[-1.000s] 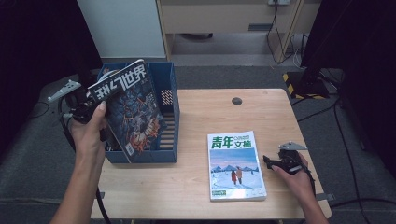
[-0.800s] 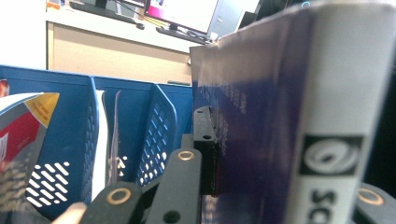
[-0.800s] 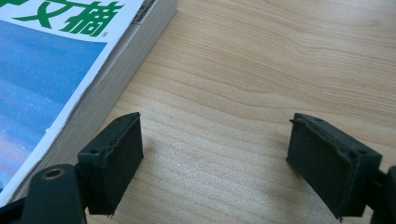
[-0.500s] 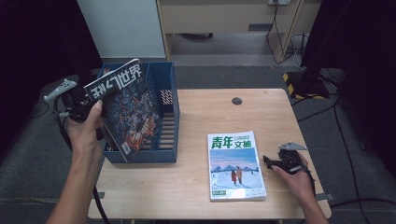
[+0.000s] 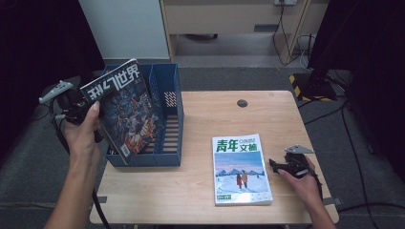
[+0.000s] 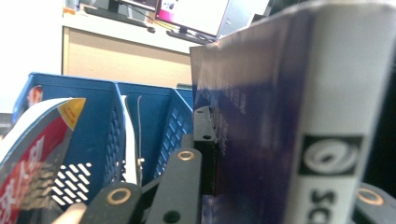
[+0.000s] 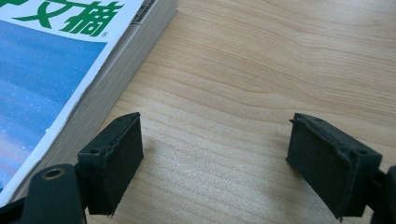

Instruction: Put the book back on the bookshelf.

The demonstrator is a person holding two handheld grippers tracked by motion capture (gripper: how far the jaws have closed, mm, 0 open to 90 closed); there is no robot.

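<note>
Over the blue bin [image 5: 169, 119], at the left end of the table [image 5: 200, 191], the left claw [image 5: 79, 112] pinches a dark magazine [image 5: 122, 112] by its edge. That magazine is tilted, with its bottom corner down inside the bin. From the left gripper view, the magazine's spine [image 6: 327, 116] stands right beside the black jaw, and another magazine [image 6: 32, 154] leans in the next slot. Near the right edge of the table, the right claw [image 7: 215, 163] rests with its jaws spread wide, holding nothing. A green and white magazine [image 5: 241, 169] lies flat just beside it.
</note>
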